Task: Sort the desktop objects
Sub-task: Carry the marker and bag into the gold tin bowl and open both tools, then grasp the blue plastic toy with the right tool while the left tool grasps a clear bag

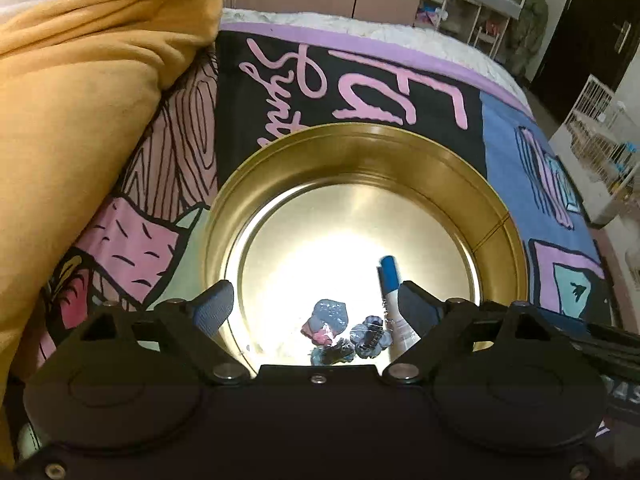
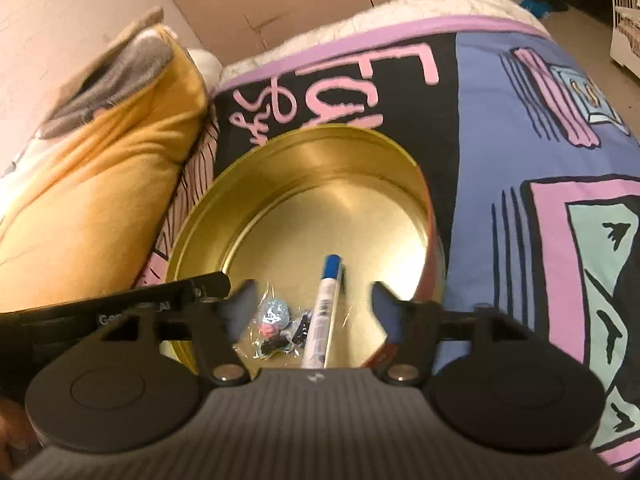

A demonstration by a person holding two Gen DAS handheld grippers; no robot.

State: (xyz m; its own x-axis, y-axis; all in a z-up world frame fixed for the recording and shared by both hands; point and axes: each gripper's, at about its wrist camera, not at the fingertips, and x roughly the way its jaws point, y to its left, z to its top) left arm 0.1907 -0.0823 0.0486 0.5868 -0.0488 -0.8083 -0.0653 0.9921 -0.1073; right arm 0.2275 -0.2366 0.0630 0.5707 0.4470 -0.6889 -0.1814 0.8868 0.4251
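Observation:
A round gold tin [image 1: 360,152] [image 2: 304,148] sits on a patterned blanket. Inside it lie a white marker with a blue cap [image 1: 389,280] [image 2: 326,304] and a clear packet of small blue, pink and black pieces [image 1: 330,318] [image 2: 276,320]. My left gripper [image 1: 316,308] is open and empty, hovering over the tin's near side above the packet. My right gripper [image 2: 312,300] is open and empty, over the tin's near rim with the marker between its fingers' lines. The left gripper's body [image 2: 120,308] shows at the left in the right wrist view.
The blanket [image 1: 520,152] [image 2: 520,120] covers a bed, black, blue and pink. A yellow plush pillow [image 1: 80,120] [image 2: 100,184] lies left of the tin, close to its rim. Shelves [image 1: 472,4] and a white rack [image 1: 600,136] stand beyond the bed.

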